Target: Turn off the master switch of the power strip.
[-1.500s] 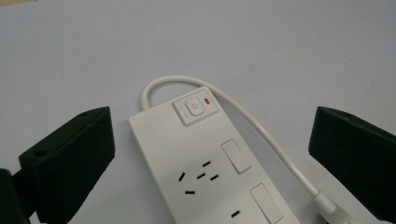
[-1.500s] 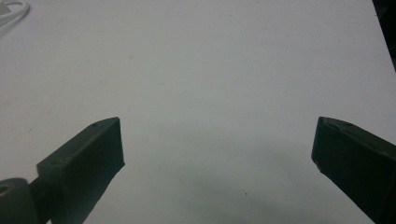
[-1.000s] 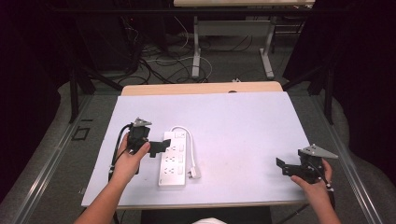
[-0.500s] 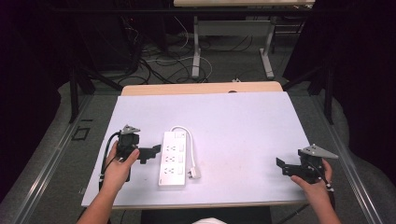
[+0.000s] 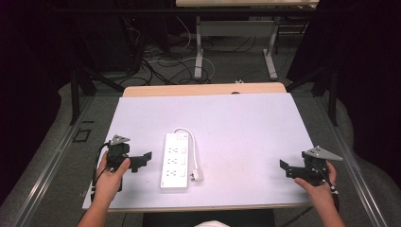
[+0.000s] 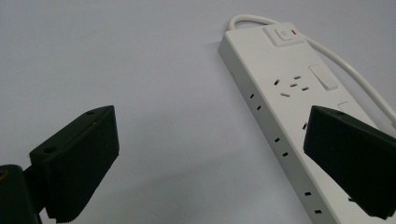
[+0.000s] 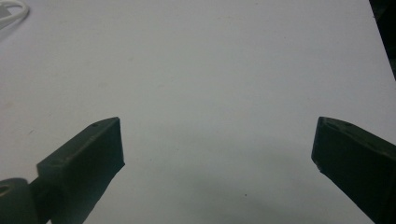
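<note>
The left gripper [image 5: 142, 161], jaws spread wide and empty, has drawn back a little to the left of the long white plastic power strip [image 5: 176, 161], now just beside it rather than over it. The right gripper [image 5: 289, 170], also gaping and empty, stays well right of the strip. The strip lies flat on the white table [image 5: 246, 127], its cord [image 5: 189, 142] looped alongside; it looks released.

On your worktop [image 5: 246, 118] the power strip [image 5: 175, 161] lies left of centre, your left hand-held gripper [image 5: 144, 160] just beside it, your right hand-held gripper [image 5: 285, 169] well apart.
</note>
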Action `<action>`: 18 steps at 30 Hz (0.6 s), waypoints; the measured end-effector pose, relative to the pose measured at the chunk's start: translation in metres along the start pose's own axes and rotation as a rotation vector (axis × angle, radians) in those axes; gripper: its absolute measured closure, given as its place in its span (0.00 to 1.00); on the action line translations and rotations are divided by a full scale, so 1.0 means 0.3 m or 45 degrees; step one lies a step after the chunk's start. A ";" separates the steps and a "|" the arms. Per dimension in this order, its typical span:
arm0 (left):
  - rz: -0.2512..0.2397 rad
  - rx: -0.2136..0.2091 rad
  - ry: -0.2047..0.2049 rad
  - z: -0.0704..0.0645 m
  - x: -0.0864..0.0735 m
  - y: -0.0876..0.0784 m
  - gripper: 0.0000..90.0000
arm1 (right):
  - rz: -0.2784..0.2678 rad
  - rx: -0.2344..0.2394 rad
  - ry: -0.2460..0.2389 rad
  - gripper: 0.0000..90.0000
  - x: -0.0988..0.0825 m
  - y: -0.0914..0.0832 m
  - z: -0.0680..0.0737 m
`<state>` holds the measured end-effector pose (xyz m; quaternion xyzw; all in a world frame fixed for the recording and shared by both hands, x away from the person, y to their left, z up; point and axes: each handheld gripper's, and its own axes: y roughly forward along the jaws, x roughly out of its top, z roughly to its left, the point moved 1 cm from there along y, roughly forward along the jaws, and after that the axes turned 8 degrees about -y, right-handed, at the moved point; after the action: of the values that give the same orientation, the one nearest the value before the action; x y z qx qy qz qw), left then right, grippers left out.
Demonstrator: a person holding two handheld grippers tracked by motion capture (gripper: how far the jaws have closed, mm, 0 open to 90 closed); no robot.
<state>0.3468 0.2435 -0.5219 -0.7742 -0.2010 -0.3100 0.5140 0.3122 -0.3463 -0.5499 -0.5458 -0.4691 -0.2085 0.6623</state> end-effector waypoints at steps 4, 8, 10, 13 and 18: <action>-0.022 -0.002 -0.036 0.027 -0.024 -0.003 0.04 | -0.015 -0.016 -0.004 0.02 0.000 0.002 -0.001; -0.033 -0.004 -0.055 0.052 -0.043 -0.010 0.04 | -0.012 -0.016 -0.003 0.02 0.000 0.002 -0.002; -0.034 0.000 -0.064 0.064 -0.053 -0.015 0.04 | -0.010 -0.016 -0.001 0.02 0.000 0.001 -0.002; -0.044 0.001 -0.074 0.079 -0.066 -0.017 0.04 | -0.002 -0.014 -0.003 0.02 -0.001 -0.001 -0.003; -0.056 0.008 -0.088 0.102 -0.087 -0.020 0.04 | -0.011 -0.016 -0.004 0.02 -0.001 0.002 -0.002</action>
<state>0.3324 0.2741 -0.5443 -0.7782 -0.2365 -0.2939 0.5021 0.3128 -0.3469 -0.5503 -0.5481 -0.4712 -0.2137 0.6572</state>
